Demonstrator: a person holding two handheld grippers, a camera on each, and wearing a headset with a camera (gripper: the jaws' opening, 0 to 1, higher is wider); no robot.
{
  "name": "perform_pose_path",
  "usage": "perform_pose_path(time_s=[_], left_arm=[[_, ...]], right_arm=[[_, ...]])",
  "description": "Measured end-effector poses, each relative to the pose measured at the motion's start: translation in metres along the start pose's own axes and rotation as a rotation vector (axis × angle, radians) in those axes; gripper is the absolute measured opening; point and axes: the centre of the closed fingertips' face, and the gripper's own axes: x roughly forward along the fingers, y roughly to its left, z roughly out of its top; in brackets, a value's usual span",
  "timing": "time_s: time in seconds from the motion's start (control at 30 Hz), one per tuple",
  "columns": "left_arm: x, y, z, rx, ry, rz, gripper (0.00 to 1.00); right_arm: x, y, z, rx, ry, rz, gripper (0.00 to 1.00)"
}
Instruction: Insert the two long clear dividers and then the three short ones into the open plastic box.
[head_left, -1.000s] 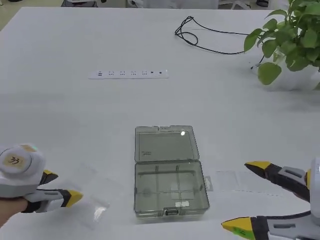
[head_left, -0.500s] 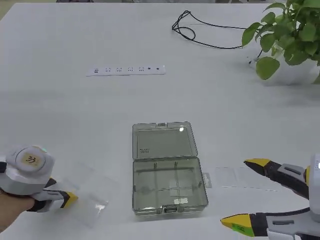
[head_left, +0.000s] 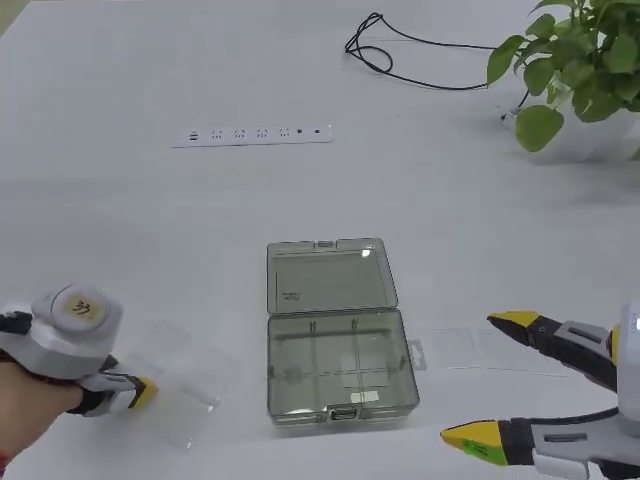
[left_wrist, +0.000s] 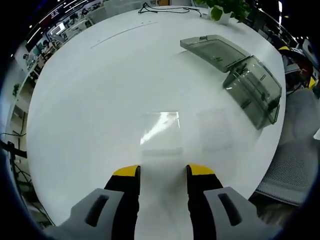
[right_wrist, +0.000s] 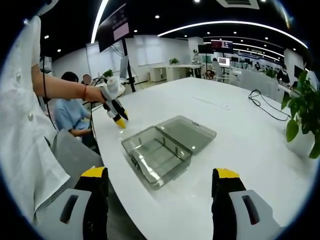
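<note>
Judged risks first: the white table is smooth, so anything nudged slides; the open plastic box, lower centre, is held by nothing and may shift if a divider is forced in crooked; right gripper, lower right, has its jaws spread wide and empty; left gripper, lower left, has its jaws narrowly parted with nothing pinched, tips low at the edge of the clear dividers, which lie flat and may skid ahead or lift two at once.

Looks: those dividers are near-invisible bar one glare patch; right-hand dividers lie just beside the box; box smoke-grey, lid flat beyond it; faint lines cross its floor, ribs or seated dividers, cannot tell.
</note>
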Motion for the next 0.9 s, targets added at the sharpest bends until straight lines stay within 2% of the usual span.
perform_pose_path(time_s=[0.2, 0.47, 0.73, 0.9], left_arm=[[-0.001, 0.002, 0.0, -0.025, 0.026, -0.014, 0.32], [-0.003, 0.001, -0.001, -0.079, 0.009, -0.041, 0.31], [-0.009, -0.004, 0.002, -0.163, -0.049, -0.081, 0.3], [-0.02, -0.011, 0.012, -0.218, -0.124, -0.111, 0.3]], right_arm=[[0.0, 0.001, 0.0, -0.002, -0.002, 0.001, 0.86], [-0.002, 0.004, -0.001, -0.006, 0.005, 0.003, 0.86], [0.0, 0.009, 0.004, -0.018, 0.008, 0.016, 0.84], [0.002, 0.012, 0.015, -0.014, -0.008, 0.028, 0.82]])
